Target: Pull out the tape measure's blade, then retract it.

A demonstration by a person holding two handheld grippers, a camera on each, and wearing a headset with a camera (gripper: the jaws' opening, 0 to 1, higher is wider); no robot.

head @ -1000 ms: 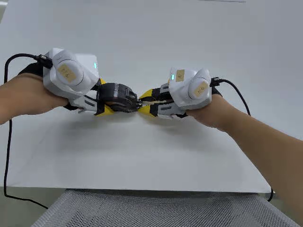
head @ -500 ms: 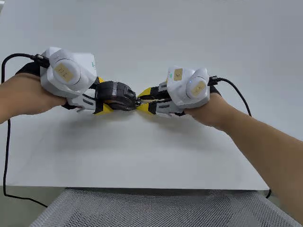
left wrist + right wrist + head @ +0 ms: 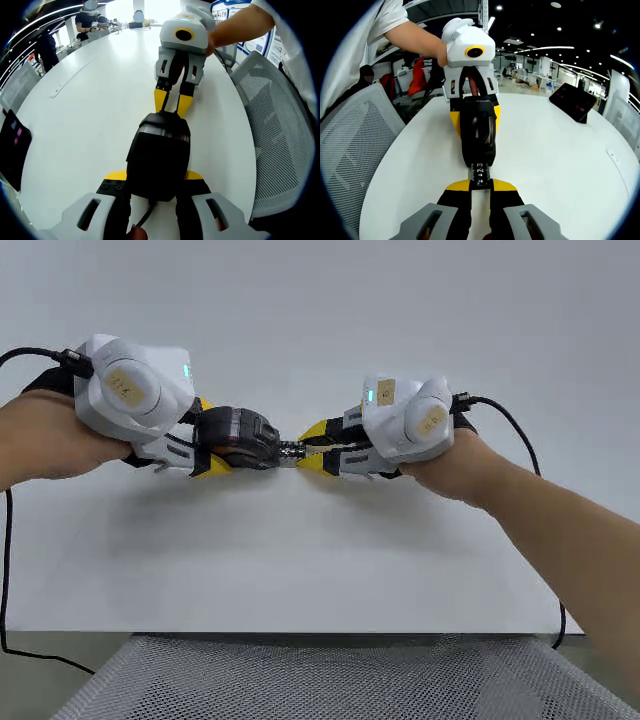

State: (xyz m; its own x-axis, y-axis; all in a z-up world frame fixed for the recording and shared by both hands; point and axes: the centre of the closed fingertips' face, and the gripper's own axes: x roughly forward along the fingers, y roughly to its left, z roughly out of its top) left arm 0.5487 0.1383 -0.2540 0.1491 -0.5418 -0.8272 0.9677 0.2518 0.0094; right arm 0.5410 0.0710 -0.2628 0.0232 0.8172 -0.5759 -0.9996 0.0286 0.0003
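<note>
Tape measure (image 3: 237, 438): black case, and you are holding it over the white table (image 3: 300, 560), between your two hands, near the middle of the head view.

Mesh seat (image 3: 330, 680): grey, and it is sitting nearest you, below the table's near edge.

Left gripper (image 3: 212, 438): your left hand is carrying it, and its yellow-tipped jaws are clamping the case from both sides. In the left gripper view the case (image 3: 159, 155) is sitting squarely between them, with its mouth pointing away towards the other gripper.

Blade (image 3: 291, 451): a short stretch is showing out of the case's mouth. In the right gripper view it (image 3: 480, 175) is running from the case (image 3: 479, 130) straight into the jaws, with printed numerals facing up.

Right gripper (image 3: 312, 447): your right hand is carrying it, and its jaws are pinching together on the blade's free end, just beside the case. The left gripper view is showing it (image 3: 171, 102) beyond the case.

Cables (image 3: 510, 440): black, and they are trailing off behind both grippers.

Dark flat device (image 3: 572, 102): it is lying farther off on the table.
</note>
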